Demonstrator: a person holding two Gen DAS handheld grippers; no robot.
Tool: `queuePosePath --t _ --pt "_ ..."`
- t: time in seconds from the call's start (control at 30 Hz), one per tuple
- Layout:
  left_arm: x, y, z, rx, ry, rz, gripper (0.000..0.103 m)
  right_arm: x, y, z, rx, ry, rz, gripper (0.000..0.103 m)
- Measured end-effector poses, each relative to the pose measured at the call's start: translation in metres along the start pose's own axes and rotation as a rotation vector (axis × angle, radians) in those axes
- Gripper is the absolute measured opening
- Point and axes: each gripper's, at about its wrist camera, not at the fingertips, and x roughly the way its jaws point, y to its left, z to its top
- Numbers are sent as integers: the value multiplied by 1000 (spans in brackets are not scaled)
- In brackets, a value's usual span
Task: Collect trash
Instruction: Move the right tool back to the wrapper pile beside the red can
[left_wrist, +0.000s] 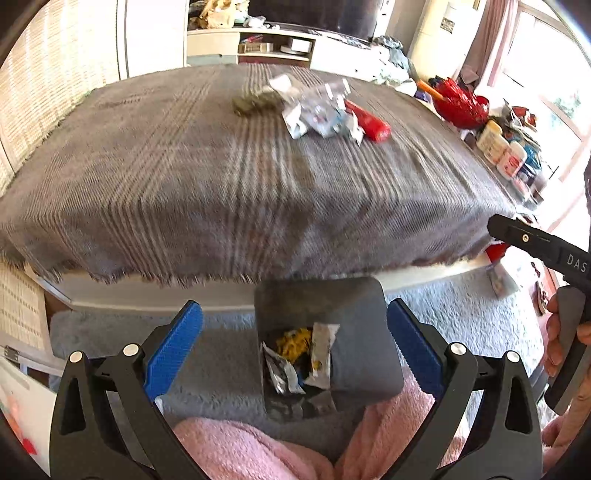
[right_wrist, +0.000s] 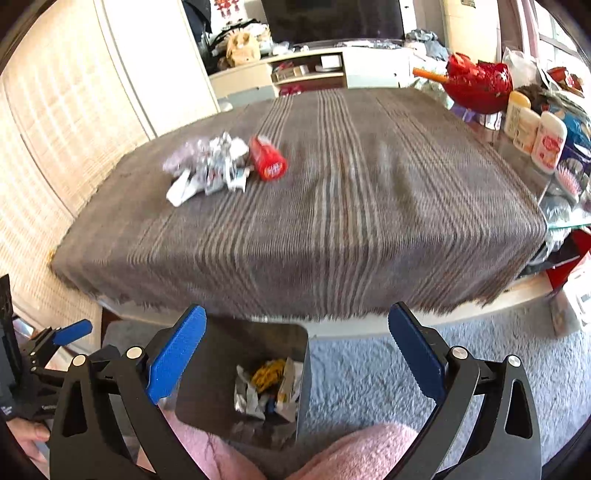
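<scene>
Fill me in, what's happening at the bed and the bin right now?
A person is clearing trash off the bed with two handheld grippers. The left gripper and right gripper both hang open and empty above the grey bin on the floor, which already holds several wrappers. Left on the striped blanket: a heap of crumpled silver wrappers and a red wrapper beside it.

One grey bin (left_wrist: 354, 332) is sitting near, holding several wrappers (left_wrist: 295, 362). One red tube (left_wrist: 369, 122) and one heap of crumpled wrappers (left_wrist: 317, 110) are lying far on the blanket (left_wrist: 184, 177).
</scene>
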Motion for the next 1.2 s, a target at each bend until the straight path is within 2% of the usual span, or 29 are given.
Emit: queuePosePath --t 0.33,0.53,0.57,0.63,0.7,0.8,1.0,1.2 --pt "19 21 55 -36 -46 -8 95 28 22 47 -21 -37 79 99" --pt "36 26 89 -3 -74 14 93 62 45 77 -65 -50 86 99" --pt "39 26 92 6 -76 17 90 68 48 81 -68 -52 93 96" --pt "48 26 101 31 -73 21 81 78 51 88 -70 -52 117 81" --pt "54 27 107 37 -65 11 70 90 55 95 -73 -42 137 62" --pt "64 28 117 39 -62 -19 56 102 62 102 -99 -41 138 47" --pt "85 25 131 49 -48 -65 45 126 65 110 -122 -10 119 41" --pt "101 15 141 62 -43 -93 41 139 61 111 -112 3 120 41"
